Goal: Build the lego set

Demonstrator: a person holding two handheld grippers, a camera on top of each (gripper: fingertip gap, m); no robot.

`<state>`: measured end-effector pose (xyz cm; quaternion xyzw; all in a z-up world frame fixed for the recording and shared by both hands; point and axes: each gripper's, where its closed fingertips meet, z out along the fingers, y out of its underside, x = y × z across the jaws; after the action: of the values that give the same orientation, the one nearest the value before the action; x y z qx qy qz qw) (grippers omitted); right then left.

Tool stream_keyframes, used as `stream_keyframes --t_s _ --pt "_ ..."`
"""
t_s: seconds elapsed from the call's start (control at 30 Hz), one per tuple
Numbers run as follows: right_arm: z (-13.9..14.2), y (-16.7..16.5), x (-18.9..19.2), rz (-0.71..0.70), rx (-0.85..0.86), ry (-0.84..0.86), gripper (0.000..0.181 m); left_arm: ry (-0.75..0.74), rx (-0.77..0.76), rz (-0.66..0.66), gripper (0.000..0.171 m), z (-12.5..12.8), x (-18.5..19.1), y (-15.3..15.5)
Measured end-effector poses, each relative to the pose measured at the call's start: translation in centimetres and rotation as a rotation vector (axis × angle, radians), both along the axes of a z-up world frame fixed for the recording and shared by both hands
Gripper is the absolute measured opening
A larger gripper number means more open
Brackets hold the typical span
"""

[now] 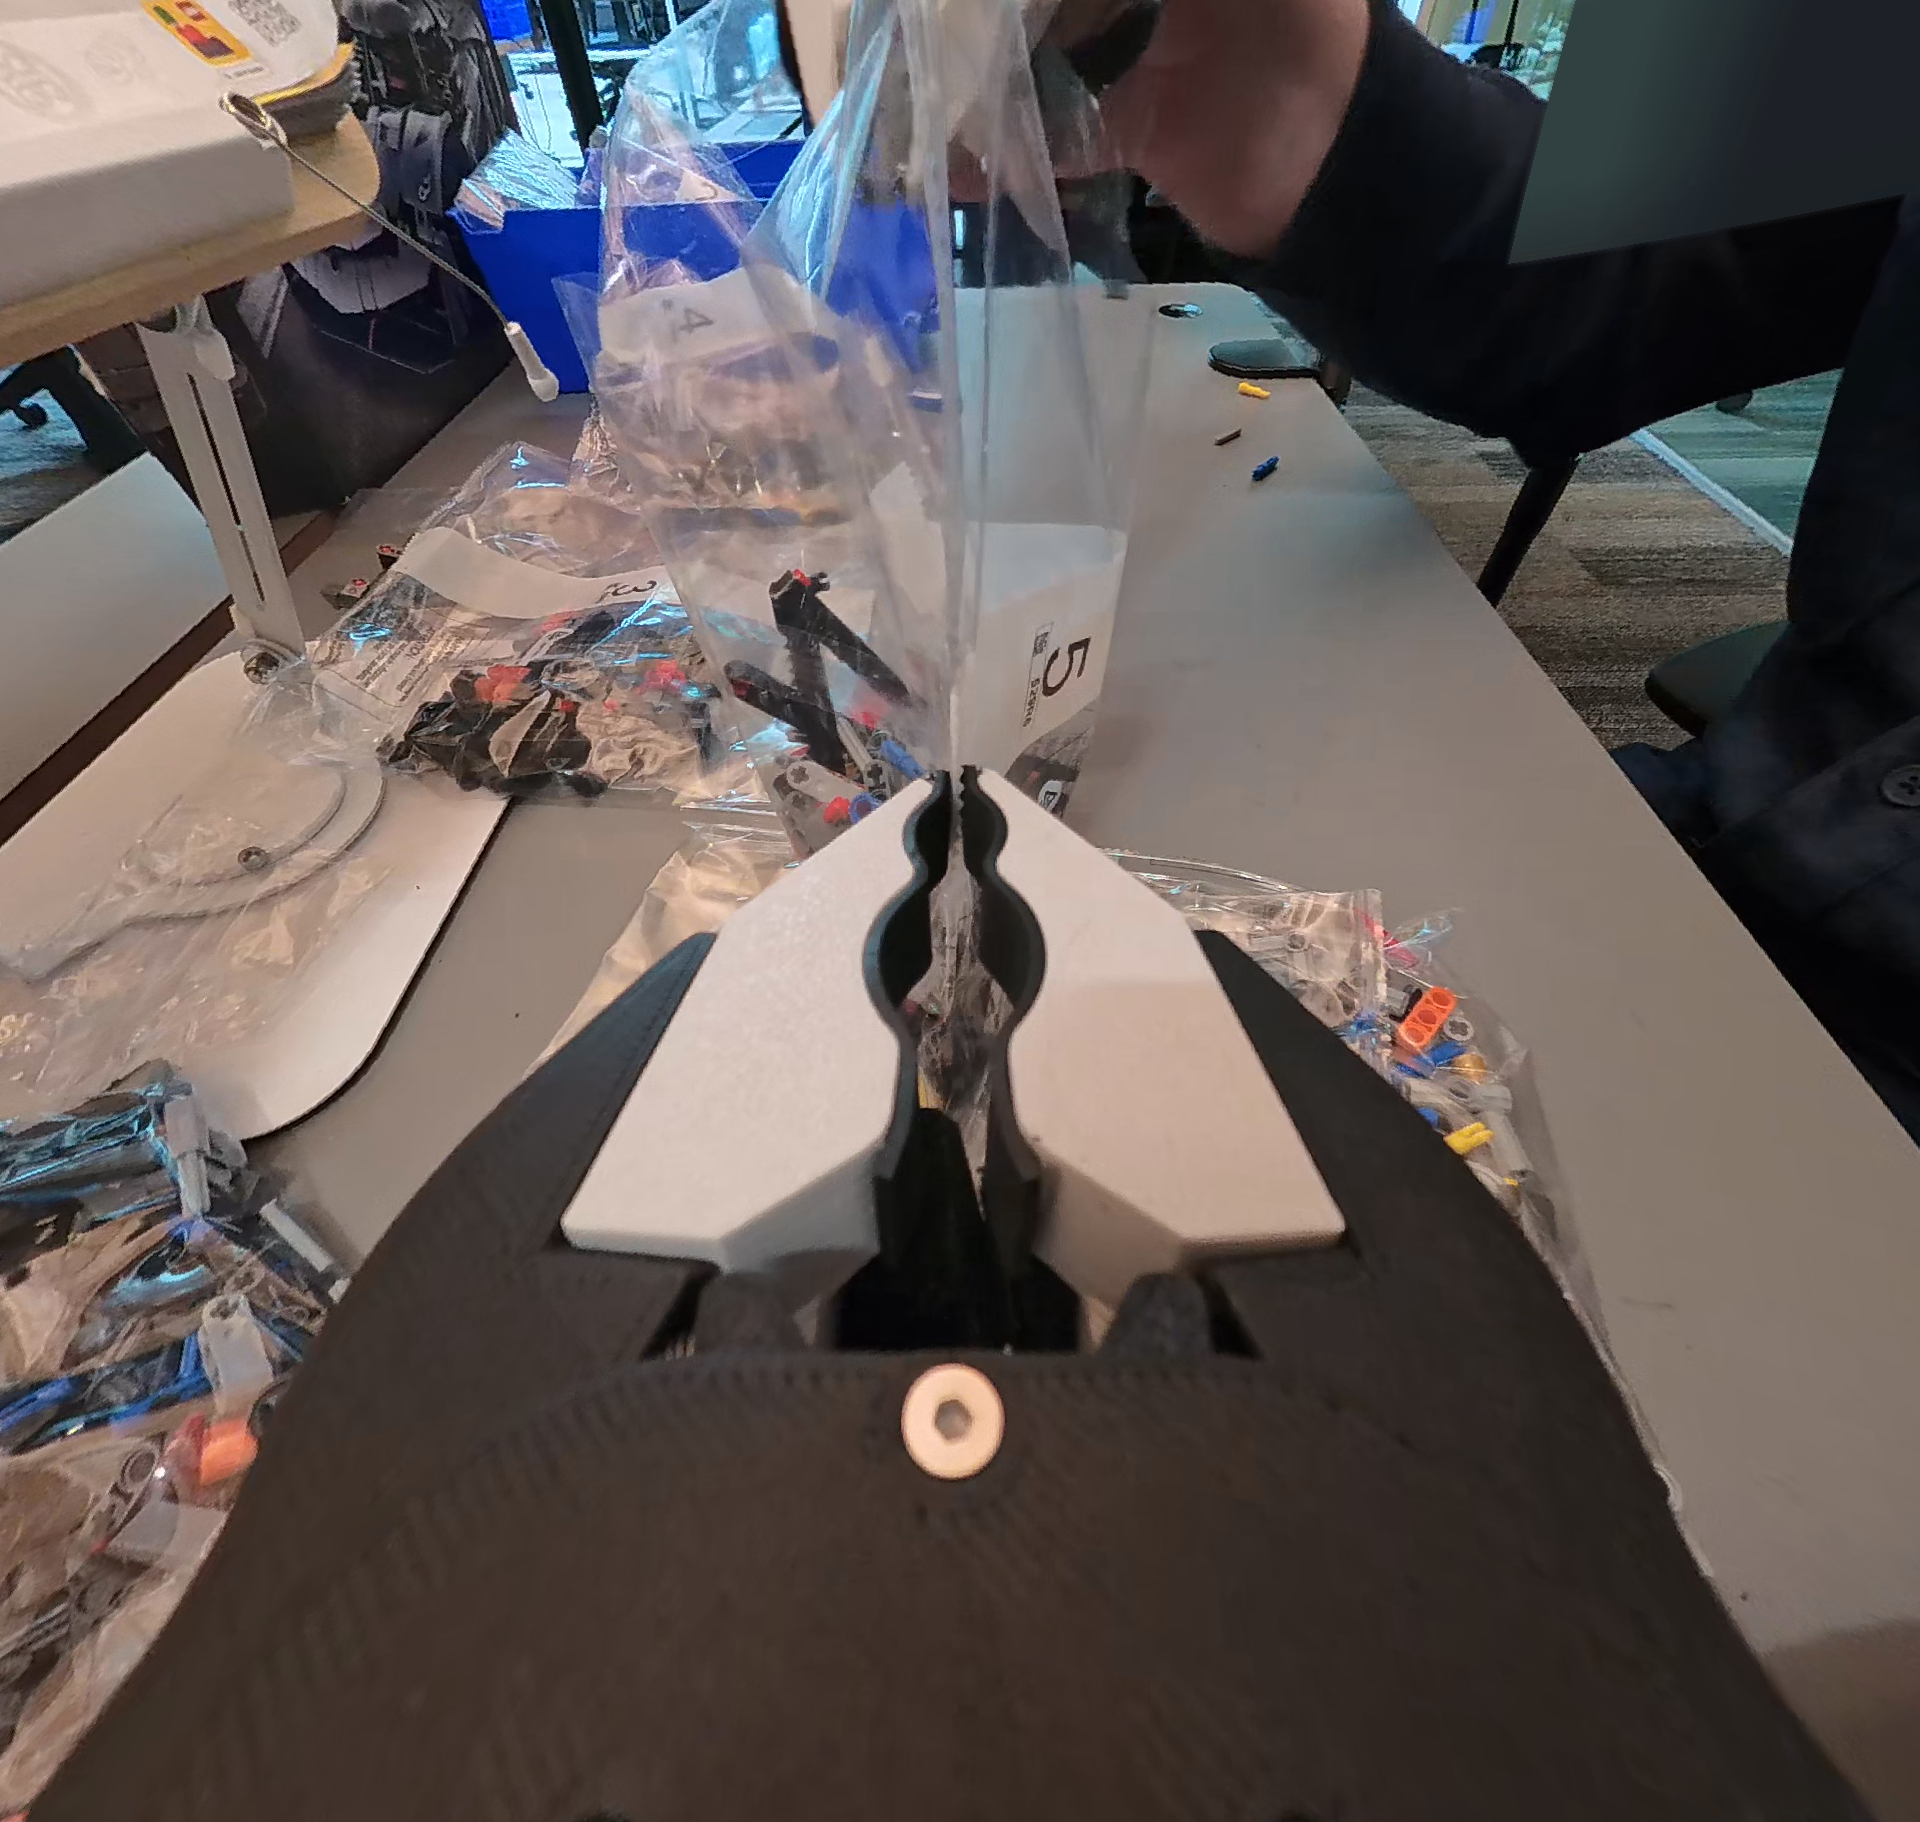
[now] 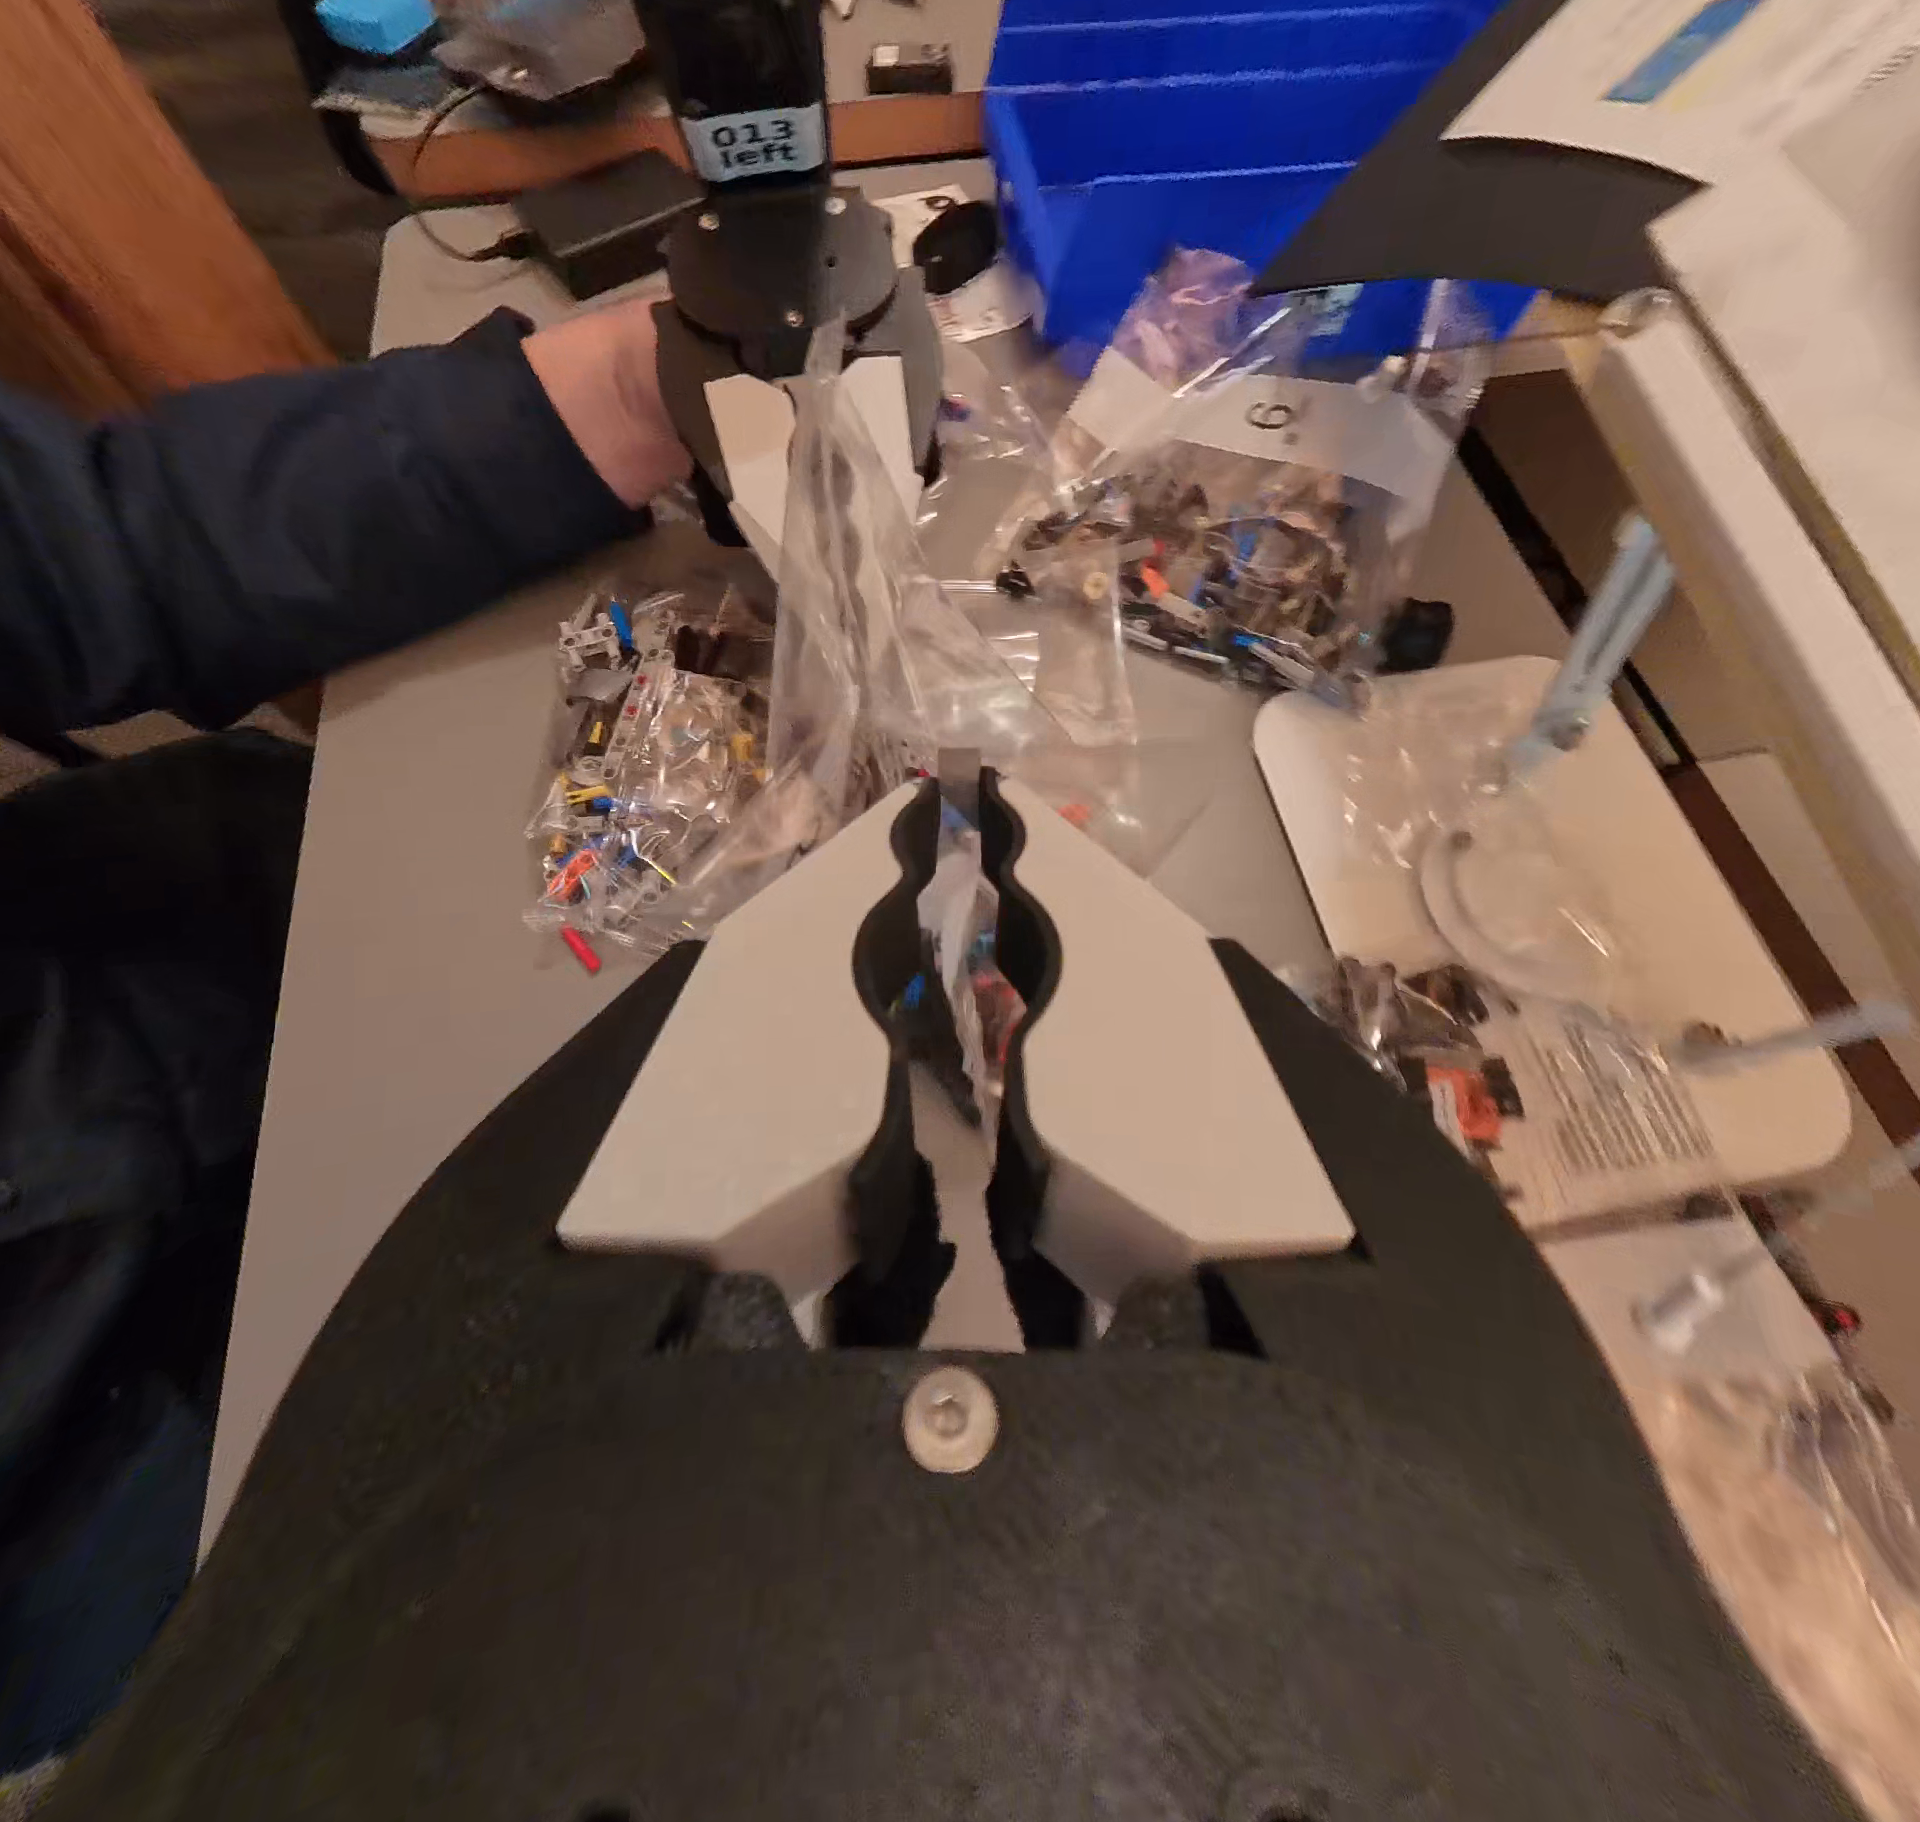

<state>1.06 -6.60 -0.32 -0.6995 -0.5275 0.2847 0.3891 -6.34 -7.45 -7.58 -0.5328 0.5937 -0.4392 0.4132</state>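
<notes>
Worktop [image 1: 1299, 733] plain pale grey; left tongs [image 1: 958, 780] and right tongs [image 2: 961, 785] both pale grey fingers with black inner lining on matt black bodies. Held bag [image 1: 914, 422] clear, white panel with black print, black beams and small red and blue bits inside; loose bags [image 2: 644, 764] clear, mixed yellow, blue, orange, red, grey and black pieces. Bin [image 2: 1226, 141] bright blue; sleeve [image 2: 270, 515] dark navy; stand base [image 1: 260, 899] white; stray pins [image 1: 1262, 468] on worktop blue, yellow, brown.
</notes>
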Motion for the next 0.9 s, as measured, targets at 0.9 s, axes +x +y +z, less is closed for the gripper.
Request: stream_keyframes --t_s 0.9 --pt "-12.6 -18.2 25.0 -0.372 -0.304 -0.462 0.022 0.000 -0.016 0.007 0.001 -0.3 0.2 0.2"
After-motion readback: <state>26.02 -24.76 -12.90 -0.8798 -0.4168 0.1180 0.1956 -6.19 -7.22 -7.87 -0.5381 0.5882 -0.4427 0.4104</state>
